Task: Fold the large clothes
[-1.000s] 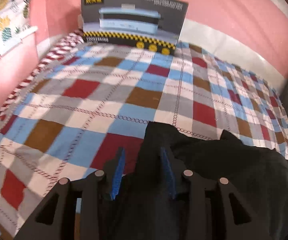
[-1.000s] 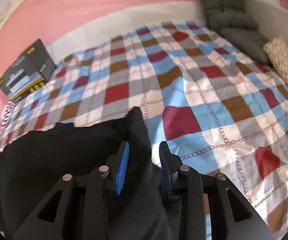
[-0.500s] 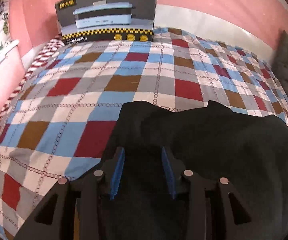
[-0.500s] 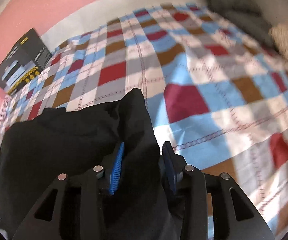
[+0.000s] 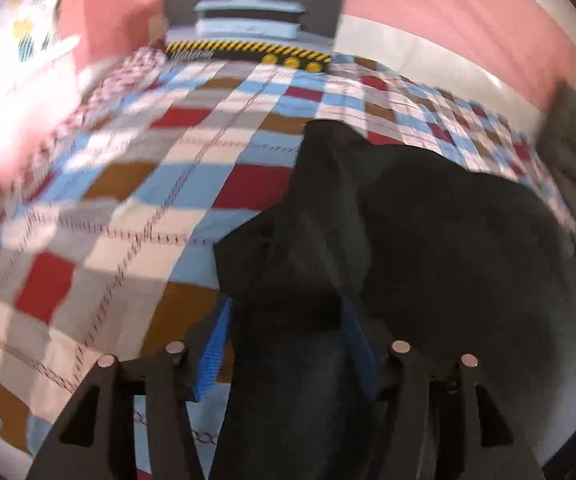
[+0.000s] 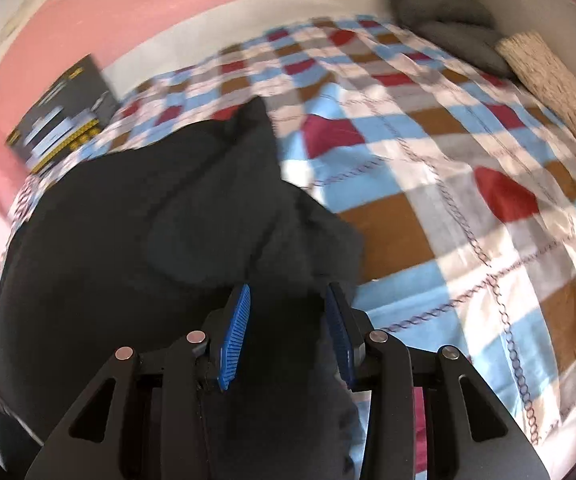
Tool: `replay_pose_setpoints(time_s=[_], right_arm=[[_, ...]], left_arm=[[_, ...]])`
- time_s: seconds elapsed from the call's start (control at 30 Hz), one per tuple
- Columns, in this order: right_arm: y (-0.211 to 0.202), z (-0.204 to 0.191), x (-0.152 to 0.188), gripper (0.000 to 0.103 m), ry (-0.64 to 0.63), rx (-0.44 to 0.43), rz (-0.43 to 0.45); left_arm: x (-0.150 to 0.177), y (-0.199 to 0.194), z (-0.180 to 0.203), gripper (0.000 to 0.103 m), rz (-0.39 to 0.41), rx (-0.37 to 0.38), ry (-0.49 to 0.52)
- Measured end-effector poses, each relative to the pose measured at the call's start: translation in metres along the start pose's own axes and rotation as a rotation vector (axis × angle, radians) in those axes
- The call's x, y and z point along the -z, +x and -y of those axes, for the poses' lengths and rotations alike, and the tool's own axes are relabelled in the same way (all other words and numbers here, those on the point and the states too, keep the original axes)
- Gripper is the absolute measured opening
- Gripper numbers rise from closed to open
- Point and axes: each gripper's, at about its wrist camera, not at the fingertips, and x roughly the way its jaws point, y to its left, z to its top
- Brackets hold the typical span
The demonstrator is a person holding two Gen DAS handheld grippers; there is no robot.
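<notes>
Two grippers are at work on one black garment [image 5: 428, 240], which fills the lower centre and right of the left wrist view and the lower left and centre of the right wrist view, lying on a checked bedspread [image 5: 136, 200] of red, blue, brown and grey squares. At bottom centre of the left view, the left gripper [image 5: 288, 344] has dark cloth bunched between its blue pads [image 5: 216, 340]; the pads stand fairly wide and the fabric hides the contact, so whether they pinch it cannot be told. The right gripper [image 6: 288, 328], at bottom centre of its own view, looks the same: cloth fills the gap between its blue pads [image 6: 236, 328], the jaws stand apart, and the bite is hidden. A pointed corner of the garment rises toward the upper centre in each view, so the step in hand appears to be carrying one edge over to make a fold. Next, both corners would likely need to travel level and together across the body of the garment, landing squarely on the far edge before either is let go. A dark printed box [image 5: 254, 24] leans against the pink wall at upper centre of the left view, and grey cushions [image 6: 440, 12] sit at upper right of the right view.
</notes>
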Motion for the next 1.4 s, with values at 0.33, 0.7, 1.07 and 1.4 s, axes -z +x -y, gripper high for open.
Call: replay_pose_setpoints(time_s=[0.33,0.7,1.07,1.4], right_arm=[[-0.049,-0.039,0.033,0.039,-0.104,-0.045,0.030],[-0.044,-0.030,0.057,0.039,-0.113,-0.014,-0.013],[-0.046,-0.016,0.047,0.038,-0.049,0.003,-0.008],[-0.023,0.012,0.032,0.069,0.040,-0.061,-0.034]], left_arm=[[0.040,-0.064,0.038,0.055,0.081,-0.002,0.127],[0.071,-0.059,0.050,0.055,0.017,-0.044,0.175],[0.067,-0.065,0.047,0.055,0.022,-0.053,0.145],[0.038,-0.041,0.007,0.057,-0.006,-0.056,0.024]])
